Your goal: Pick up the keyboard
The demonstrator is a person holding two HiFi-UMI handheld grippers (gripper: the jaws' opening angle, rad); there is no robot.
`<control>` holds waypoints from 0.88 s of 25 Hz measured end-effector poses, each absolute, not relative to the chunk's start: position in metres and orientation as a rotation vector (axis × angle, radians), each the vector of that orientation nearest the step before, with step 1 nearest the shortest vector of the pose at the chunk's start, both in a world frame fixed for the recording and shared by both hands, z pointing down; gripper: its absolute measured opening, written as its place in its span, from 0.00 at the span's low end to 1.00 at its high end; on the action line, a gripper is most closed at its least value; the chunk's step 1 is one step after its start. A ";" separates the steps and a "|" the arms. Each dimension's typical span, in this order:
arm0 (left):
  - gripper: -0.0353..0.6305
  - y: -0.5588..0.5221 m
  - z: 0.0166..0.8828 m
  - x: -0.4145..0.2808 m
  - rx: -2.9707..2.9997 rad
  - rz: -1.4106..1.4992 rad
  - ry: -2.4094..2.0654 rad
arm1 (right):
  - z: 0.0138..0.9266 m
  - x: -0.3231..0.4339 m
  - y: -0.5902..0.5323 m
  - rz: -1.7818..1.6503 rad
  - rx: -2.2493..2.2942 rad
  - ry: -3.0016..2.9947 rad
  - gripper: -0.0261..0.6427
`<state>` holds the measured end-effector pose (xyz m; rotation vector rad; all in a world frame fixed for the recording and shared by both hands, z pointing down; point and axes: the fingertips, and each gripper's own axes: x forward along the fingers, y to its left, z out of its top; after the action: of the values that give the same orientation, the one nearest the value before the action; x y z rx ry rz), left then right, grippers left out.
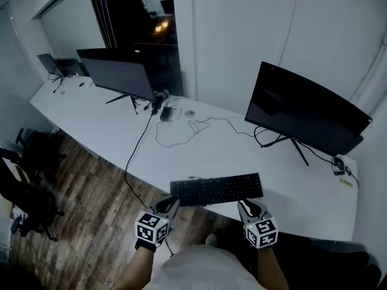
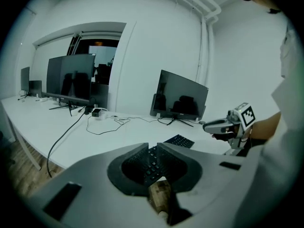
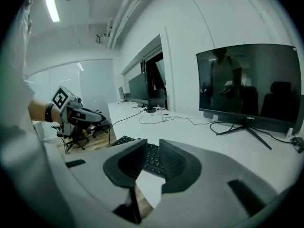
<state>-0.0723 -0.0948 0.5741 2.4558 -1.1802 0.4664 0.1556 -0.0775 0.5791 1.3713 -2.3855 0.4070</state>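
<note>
The right tool [image 3: 152, 144] fills the foreground, its two dark jaws a narrow gap apart with nothing clamped between them. Through that gap and to its left shows the black keyboard [image 3: 153, 159], lying flat near the edge of the white counter [image 3: 199, 132]. A dark monitor [image 3: 251, 84] stands on the counter at right, with a thin cable [image 3: 156, 120] looping across the surface towards a second monitor [image 3: 140, 87] further back. At left, beyond the counter edge and above the wood floor [image 3: 90, 144], a hand holds the left tool [image 3: 101, 118], whose jaws point right.
</note>
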 end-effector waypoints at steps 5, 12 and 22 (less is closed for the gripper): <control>0.10 -0.112 0.588 -0.072 2.394 0.500 -1.252 | 0.597 0.174 -0.098 0.425 1.321 -2.374 0.17; 0.10 -0.122 0.630 -0.083 2.255 0.601 -1.292 | 0.628 0.193 -0.115 0.469 1.264 -2.304 0.19; 0.31 -0.122 0.697 -0.109 1.997 0.737 -1.212 | 0.660 0.202 -0.135 0.513 1.222 -2.181 0.23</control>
<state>-0.1087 -0.1217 0.6968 1.9965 -1.2116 0.7367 0.2016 -0.1347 0.6601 1.2221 -2.1806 0.5127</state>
